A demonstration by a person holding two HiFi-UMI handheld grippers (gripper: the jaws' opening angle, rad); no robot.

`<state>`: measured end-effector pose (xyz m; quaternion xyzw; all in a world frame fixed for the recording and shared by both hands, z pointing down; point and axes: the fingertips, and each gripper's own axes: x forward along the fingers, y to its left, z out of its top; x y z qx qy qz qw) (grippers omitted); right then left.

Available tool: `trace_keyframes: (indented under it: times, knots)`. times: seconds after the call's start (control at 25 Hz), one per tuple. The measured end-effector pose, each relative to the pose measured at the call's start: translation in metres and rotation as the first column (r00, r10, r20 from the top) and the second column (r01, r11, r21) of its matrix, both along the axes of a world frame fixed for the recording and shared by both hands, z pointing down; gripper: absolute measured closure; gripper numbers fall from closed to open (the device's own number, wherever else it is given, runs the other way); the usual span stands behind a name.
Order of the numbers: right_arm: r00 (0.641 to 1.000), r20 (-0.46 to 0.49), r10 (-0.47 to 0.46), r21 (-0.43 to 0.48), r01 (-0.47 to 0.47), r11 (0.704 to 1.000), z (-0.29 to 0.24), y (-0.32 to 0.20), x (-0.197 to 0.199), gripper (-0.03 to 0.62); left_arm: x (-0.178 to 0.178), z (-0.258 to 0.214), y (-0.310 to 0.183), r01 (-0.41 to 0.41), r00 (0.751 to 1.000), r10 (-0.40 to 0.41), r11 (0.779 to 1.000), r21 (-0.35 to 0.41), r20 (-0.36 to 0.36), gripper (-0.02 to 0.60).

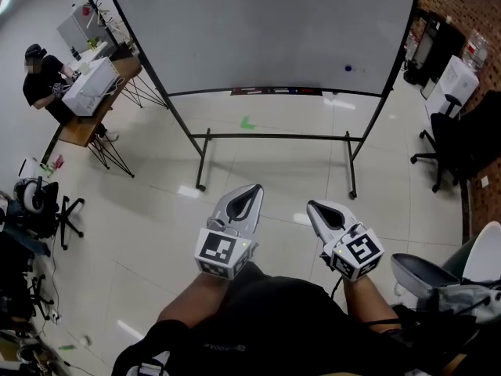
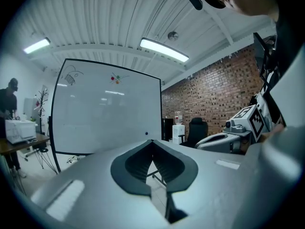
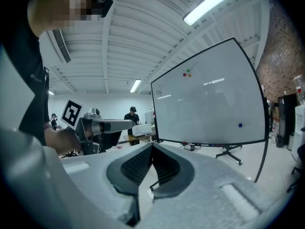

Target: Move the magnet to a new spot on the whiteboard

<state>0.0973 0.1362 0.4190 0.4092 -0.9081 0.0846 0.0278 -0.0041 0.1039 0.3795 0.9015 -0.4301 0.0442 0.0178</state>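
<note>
A small blue magnet [image 1: 348, 68] sticks low on the right side of the whiteboard [image 1: 266, 30], which stands on a black frame well ahead of me. It also shows as a blue dot, the magnet [image 2: 147, 133] in the left gripper view and the magnet [image 3: 240, 125] in the right gripper view. My left gripper [image 1: 252, 188] and right gripper [image 1: 311, 204] hang side by side near my body, far short of the board. Both are shut with nothing between the jaws; the tips meet in each gripper view, left gripper [image 2: 152, 141] and right gripper [image 3: 152, 145].
The board's black stand legs [image 1: 274, 137] spread over the tiled floor, with a green tape mark [image 1: 247, 122] beneath. A person [image 1: 43, 81] works at a desk far left. Office chairs [image 1: 454, 135] stand at the right by a brick wall. Red and green dots [image 2: 115, 78] sit high on the board.
</note>
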Motion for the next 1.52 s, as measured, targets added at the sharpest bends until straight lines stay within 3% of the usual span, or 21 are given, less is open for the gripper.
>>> trace_keyframes:
  times: [0.36,0.8,1.12,1.52]
  knots:
    - [0.999,-0.023,0.043,-0.01,-0.044,0.999,0.004,-0.079,-0.027,0.591,-0.031,0.002,-0.086,-0.035,0.999,0.035,0.999,-0.01,-0.008,0.565]
    - [0.991,-0.065,0.117,0.024,-0.116,0.993,-0.02,-0.208,-0.107,0.591,-0.107,-0.027,-0.223,-0.118,0.993,0.119,0.993,0.013,-0.025,0.565]
    - [0.987,-0.065,0.15,0.036,-0.148,0.988,-0.018,-0.284,-0.162,0.591,-0.134,-0.033,-0.298,-0.209,0.977,0.21,0.977,0.03,-0.027,0.565]
    - [0.99,-0.051,0.132,-0.002,-0.133,0.991,-0.011,-0.356,-0.145,0.591,-0.122,-0.017,-0.379,-0.198,0.979,0.197,0.98,-0.012,-0.057,0.565]
